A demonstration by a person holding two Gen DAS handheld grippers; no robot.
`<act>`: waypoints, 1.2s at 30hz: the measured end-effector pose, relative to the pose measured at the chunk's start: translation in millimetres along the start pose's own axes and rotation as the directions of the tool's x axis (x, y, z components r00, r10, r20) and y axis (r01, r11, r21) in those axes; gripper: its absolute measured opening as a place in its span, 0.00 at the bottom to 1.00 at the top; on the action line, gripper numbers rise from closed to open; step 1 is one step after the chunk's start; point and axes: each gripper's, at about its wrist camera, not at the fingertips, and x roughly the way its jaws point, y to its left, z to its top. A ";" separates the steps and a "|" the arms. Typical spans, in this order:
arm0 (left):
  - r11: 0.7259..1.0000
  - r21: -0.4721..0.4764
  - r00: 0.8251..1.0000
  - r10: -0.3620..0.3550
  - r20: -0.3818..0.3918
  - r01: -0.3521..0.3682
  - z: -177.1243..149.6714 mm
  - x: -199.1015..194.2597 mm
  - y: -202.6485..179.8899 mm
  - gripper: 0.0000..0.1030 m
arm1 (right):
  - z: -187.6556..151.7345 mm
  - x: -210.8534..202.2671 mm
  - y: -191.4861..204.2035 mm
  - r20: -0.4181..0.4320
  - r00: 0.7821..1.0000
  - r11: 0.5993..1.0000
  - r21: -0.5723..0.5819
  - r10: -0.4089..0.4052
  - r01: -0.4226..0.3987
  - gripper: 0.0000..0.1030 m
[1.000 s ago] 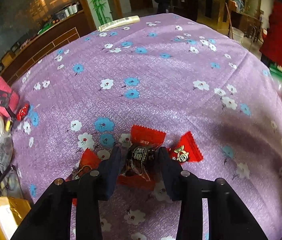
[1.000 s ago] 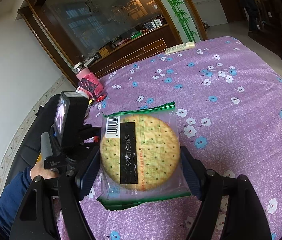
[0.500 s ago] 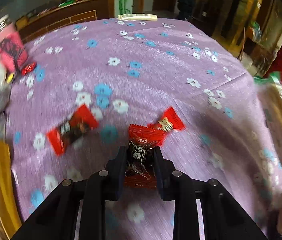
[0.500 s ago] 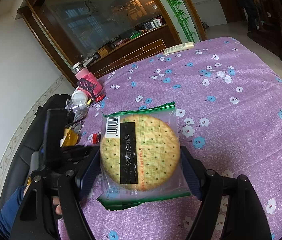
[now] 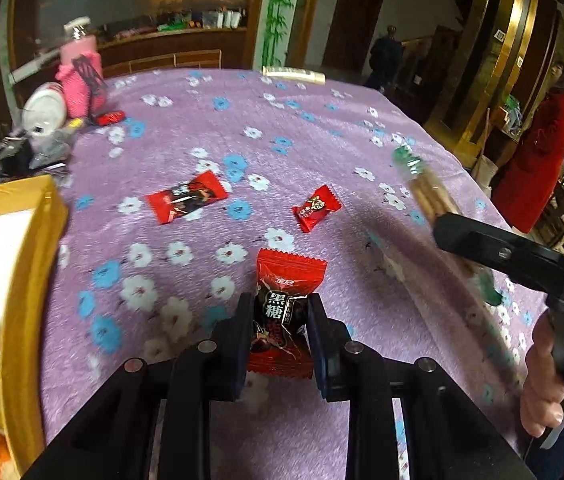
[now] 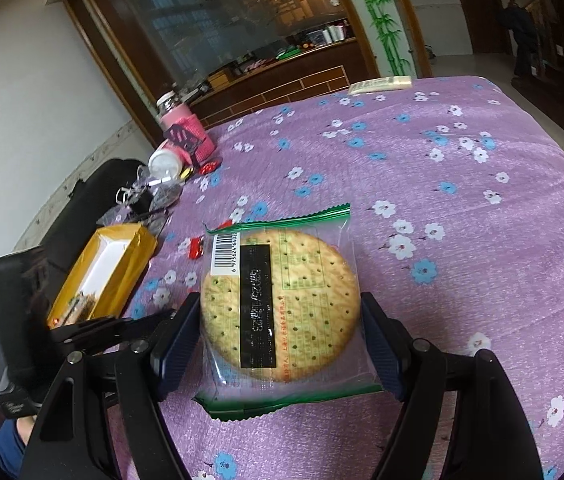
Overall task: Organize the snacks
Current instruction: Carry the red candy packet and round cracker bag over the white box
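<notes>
My left tool [image 5: 278,316] pinches a red candy [image 5: 286,312] above the counter [image 5: 321,128] and my right tool [image 6: 280,320] grips a cracker pack [image 6: 282,300] by its edges, both lifted, I judge, for carrying to the yellow box [image 6: 102,268] at my left.
</notes>
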 end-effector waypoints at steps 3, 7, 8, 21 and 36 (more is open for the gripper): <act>0.999 0.005 0.998 0.039 0.055 -0.040 -3.5 -10.7 2.0 0.25 | -3.2 4.1 7.3 -0.012 1.000 1.000 -0.029 0.002 -0.002 0.73; 0.998 -0.015 0.992 0.060 0.112 -0.059 -3.9 -19.2 9.6 0.25 | -8.5 8.6 17.7 -0.024 1.000 0.998 -0.067 0.003 -0.005 0.73; 0.997 -0.018 0.989 0.074 0.127 -0.073 -4.0 -20.7 11.0 0.25 | -9.4 9.3 20.1 -0.025 1.000 0.997 -0.076 0.003 -0.005 0.73; 0.989 -0.066 0.967 0.145 0.207 -0.134 -2.1 -27.7 30.4 0.25 | -20.3 17.4 45.6 -0.030 0.999 0.985 -0.170 0.018 -0.023 0.73; 0.984 -0.048 0.952 0.178 0.249 -0.171 -6.0 -32.9 26.2 0.25 | -22.1 21.8 45.4 -0.035 0.999 0.985 -0.172 0.003 -0.009 0.73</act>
